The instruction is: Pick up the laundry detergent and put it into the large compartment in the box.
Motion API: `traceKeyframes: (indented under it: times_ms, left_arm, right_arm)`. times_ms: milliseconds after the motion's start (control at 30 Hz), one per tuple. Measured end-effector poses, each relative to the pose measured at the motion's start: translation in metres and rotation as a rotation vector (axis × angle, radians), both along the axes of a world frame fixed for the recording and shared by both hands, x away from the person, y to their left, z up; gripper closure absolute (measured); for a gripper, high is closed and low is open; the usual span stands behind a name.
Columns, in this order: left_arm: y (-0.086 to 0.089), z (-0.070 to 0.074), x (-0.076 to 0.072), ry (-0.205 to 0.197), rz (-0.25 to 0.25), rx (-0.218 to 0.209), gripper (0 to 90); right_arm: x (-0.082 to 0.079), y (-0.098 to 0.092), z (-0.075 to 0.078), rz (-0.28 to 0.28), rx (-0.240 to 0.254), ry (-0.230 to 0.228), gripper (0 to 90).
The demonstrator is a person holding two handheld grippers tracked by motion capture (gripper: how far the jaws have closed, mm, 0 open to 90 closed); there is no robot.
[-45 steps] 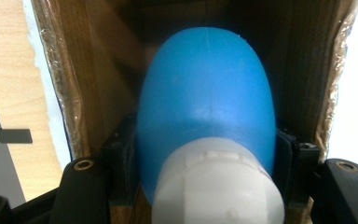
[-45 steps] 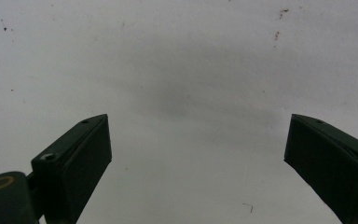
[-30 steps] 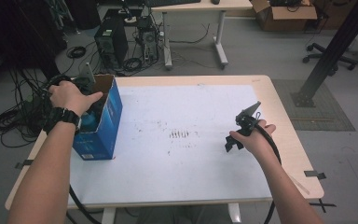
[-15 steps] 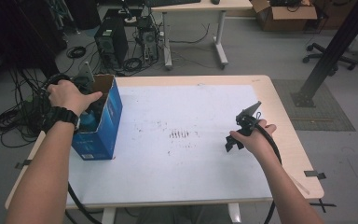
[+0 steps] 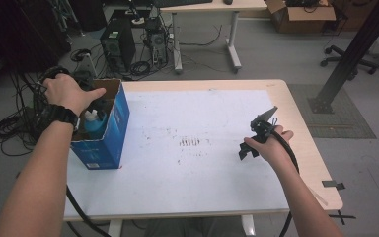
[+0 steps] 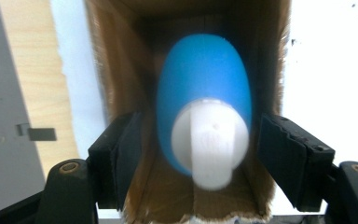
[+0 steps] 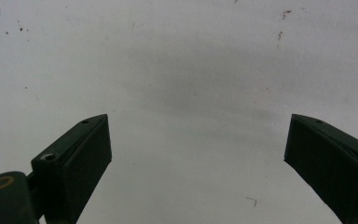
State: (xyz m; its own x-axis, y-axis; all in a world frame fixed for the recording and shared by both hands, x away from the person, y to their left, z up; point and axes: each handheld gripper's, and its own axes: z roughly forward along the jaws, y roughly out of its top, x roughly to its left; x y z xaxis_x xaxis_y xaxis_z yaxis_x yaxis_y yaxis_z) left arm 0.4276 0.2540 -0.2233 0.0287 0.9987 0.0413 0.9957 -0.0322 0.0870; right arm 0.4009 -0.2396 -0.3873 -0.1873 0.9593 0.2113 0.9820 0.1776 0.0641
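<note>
blue bottle (image 6: 205,88) with white pump cap (image 6: 209,140) stands upright inside the blue carton (image 5: 109,138), open top, brown cardboard inner walls (image 6: 121,70). in the high view the carton sits at about 9 o'clock on the counter (image 5: 202,197), near its edge; the bottle's cap (image 5: 91,116) shows just below the rim.

left gripper (image 6: 200,149) points down into the carton. its fingers (image 6: 126,154) flank the pump cap, one on each side, with a gap at both: no contact seen. fingers have just been opening; bottle between them but not gripped. left hand (image 5: 69,91) is over the carton mouth.

right gripper (image 7: 198,154) at about 3 o'clock on the counter, well apart from the carton, held in the right hand (image 5: 271,148). its fingers (image 7: 81,154) stand wide apart over bare white counter, nothing between them.
</note>
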Motion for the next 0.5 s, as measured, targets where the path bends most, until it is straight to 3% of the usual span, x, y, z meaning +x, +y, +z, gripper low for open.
traceKeyframes:
  times_ms: [233,500]
  left_arm:
    - [-0.011,0.031,-0.003,-0.047,-0.015,-0.022,21.4]
    - [-0.042,0.054,-0.005,-0.092,-0.073,-0.048,15.8]
  right_arm:
    - [-0.003,-0.001,0.003,-0.006,0.008,-0.007,7.4]
    - [-0.007,-0.002,0.01,0.001,0.017,-0.021,7.4]
